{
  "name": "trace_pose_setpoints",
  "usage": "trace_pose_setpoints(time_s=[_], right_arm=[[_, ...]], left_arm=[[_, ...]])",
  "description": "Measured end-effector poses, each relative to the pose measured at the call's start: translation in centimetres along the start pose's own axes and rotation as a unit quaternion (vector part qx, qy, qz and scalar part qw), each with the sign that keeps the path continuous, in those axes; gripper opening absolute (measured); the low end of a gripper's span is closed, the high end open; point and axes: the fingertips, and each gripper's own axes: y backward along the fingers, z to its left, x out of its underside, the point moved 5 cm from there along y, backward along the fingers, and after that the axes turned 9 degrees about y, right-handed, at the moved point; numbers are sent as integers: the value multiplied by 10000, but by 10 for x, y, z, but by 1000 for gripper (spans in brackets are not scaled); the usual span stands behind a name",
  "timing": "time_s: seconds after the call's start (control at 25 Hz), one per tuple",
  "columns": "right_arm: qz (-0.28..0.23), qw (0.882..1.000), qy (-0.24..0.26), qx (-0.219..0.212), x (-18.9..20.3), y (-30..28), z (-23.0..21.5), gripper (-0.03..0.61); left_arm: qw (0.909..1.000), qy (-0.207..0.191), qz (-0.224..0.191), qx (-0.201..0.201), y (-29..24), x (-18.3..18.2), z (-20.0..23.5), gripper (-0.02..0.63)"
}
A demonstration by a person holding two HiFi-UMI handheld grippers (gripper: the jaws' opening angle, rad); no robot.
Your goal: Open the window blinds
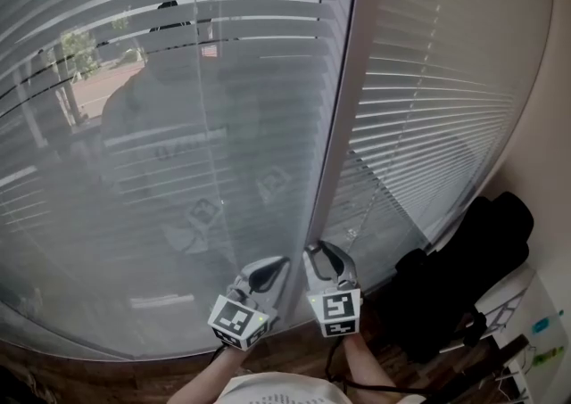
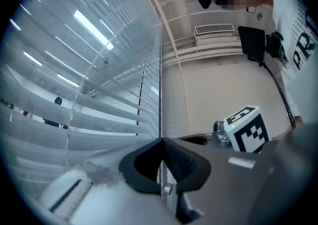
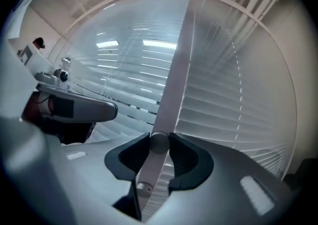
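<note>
White slatted blinds (image 1: 178,126) cover the big pane on the left, and a second set of blinds (image 1: 437,126) covers the pane on the right. A pale window post (image 1: 343,126) stands between them. My two grippers sit side by side at the foot of this post. My right gripper (image 1: 319,251) (image 3: 159,144) is shut on a pale round rod, the blind wand (image 3: 148,172), with both pads against its sides. My left gripper (image 1: 277,266) (image 2: 161,140) has its jaw tips touching, and I see nothing held between them. It points along the post's edge.
A black chair or bag (image 1: 473,268) stands low on the right beside the wall, with a white unit (image 1: 526,322) behind it. Wooden floor (image 1: 294,358) runs under the window. The person's torso (image 2: 298,40) fills the right of the left gripper view.
</note>
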Motion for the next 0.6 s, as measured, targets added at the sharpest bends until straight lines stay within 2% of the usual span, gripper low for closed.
trace_pose_setpoints(time_s=[0.28, 0.6], right_arm=[[-133, 9973, -719, -8, 4, 1, -3, 135], [-313, 9853, -1679, -29, 6, 1, -6, 135]], left_arm=[[10000, 0, 66, 2, 2, 1, -2, -8], [9999, 33, 91, 31, 1, 1, -5, -8]])
